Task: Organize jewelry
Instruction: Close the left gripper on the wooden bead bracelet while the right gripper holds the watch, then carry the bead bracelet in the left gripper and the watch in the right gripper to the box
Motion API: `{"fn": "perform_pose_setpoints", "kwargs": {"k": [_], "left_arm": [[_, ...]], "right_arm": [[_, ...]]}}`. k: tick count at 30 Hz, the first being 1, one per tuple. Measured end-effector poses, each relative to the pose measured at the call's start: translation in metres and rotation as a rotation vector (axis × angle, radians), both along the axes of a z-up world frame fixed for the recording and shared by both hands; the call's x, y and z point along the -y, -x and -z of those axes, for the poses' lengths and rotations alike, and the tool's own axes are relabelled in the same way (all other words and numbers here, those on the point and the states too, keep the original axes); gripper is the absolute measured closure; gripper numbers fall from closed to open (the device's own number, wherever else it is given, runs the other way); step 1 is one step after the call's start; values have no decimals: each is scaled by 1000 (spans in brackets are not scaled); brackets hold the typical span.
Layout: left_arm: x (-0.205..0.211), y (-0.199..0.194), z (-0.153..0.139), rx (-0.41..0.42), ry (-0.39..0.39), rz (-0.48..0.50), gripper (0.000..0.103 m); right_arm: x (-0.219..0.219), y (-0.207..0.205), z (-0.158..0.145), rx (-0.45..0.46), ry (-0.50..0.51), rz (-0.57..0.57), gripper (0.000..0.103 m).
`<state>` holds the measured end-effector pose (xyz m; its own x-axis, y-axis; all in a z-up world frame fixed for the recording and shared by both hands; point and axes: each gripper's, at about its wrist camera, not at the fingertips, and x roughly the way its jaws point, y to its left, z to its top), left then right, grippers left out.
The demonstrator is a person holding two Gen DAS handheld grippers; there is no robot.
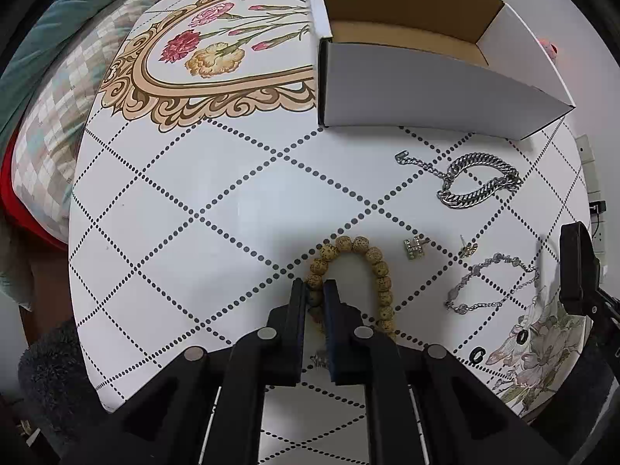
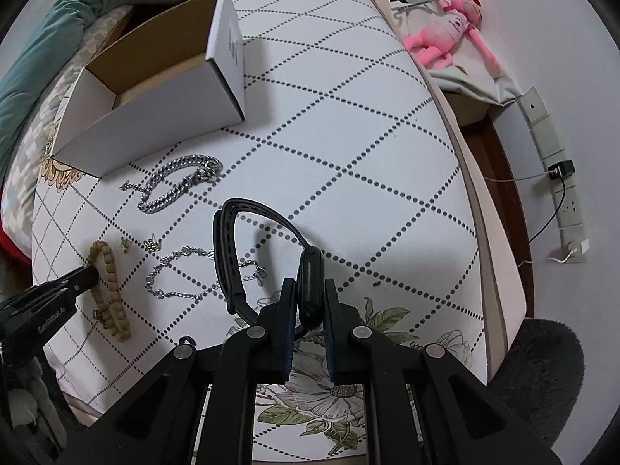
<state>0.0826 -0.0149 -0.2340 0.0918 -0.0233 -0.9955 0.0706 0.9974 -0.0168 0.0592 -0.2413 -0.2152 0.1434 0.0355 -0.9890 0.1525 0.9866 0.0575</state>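
Both hands are loaded right now. My left hand-held gripper (image 1: 314, 285) is pinching one side of the wooden bead bracelet (image 1: 364, 255), fingers closed on a bead or two while the rest of the loop lies on the bench (image 1: 217, 201). My right hand-held gripper (image 2: 307, 285) is clamped on the black smartwatch (image 2: 310, 271) by its case, the strap arching up and forward, clear of the cloth.

The open white box (image 1: 438, 77) sits at the far side of the bench, and I judge that's where everything goes. For the beads, I'd lift straight up so the loop hangs free before travelling, otherwise it may drag into the H-shaped earring (image 1: 414, 248) just beside it. For the watch, I'd carry it high over the thin silver chain bracelet (image 2: 186, 275) and the heavy curb-link bracelet (image 2: 178, 186), so the strap doesn't snag either one.

One hand at a time over the box, I think; the opening looks tight for both. Release low inside.
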Motion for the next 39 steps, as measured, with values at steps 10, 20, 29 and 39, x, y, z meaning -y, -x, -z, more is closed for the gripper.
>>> {"fn": "perform_pose_setpoints", "kwargs": {"k": [10,20,29,39], "left_arm": [[-14,12,-56,71,72,19,96],[6,1,-101,176,114,41,97],[18,-31,-145,270,168,35,97],[15,-105,-158,285,224,-1,97]], "right_arm": [[-8,-4,-26,34,-46,-2,90],[-15,-14,-54,87,-93,-31,90],[-22,-32,-97,171,-130,-42,90],[-27,-105,-126,248,-108,-78,90]]}}
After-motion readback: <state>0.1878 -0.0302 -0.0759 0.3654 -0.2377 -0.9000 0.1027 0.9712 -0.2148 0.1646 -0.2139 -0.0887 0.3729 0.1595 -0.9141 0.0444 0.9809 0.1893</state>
